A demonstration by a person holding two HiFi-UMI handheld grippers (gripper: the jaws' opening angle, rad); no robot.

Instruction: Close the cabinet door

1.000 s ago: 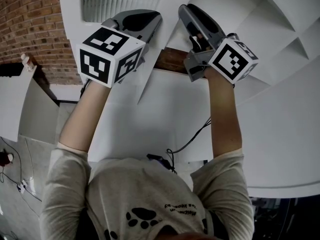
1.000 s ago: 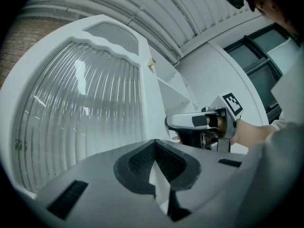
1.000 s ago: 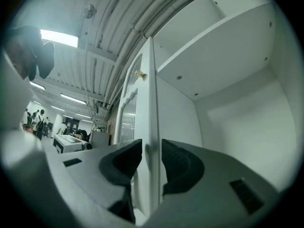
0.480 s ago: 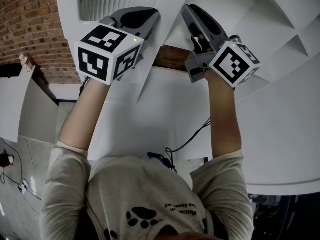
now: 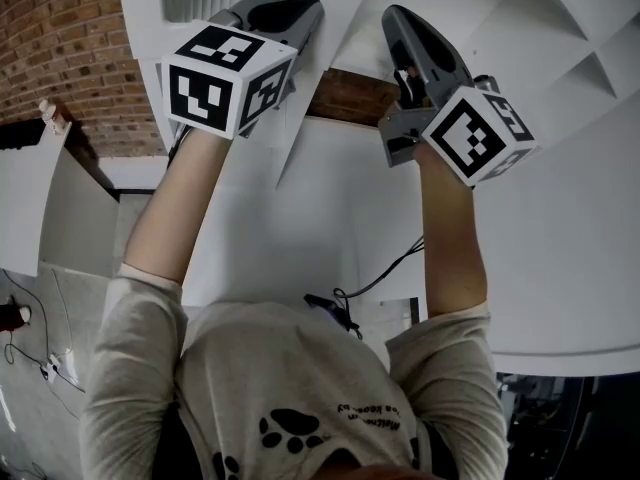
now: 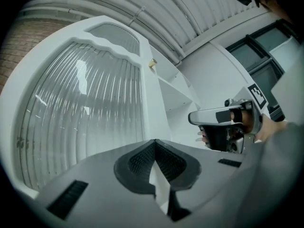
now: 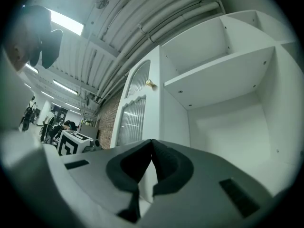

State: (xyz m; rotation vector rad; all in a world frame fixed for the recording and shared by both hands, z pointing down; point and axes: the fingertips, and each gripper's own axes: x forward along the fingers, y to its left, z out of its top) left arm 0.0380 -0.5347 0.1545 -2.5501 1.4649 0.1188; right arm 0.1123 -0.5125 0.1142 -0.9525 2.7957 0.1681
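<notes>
Standing open: cabinet door [image 6: 80, 108], swung left of shelves [image 7: 213, 75]. Left hand-held gripper [image 6: 155, 140] shut, empty, near ribbed-glass face. Right hand-held gripper [image 7: 151, 141] jaws just closing, now together, nothing between. 2 risks: push loading glass; right gripper pinched in closing gap.

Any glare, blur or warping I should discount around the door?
Left gripper view: heavy fisheye bending, dark corners, bright streaks glinting off the ribbed glass door. Right gripper view: same warping, ceiling light blown out, shelf sharp. Head view: dim but sharp, no motion blur.
</notes>
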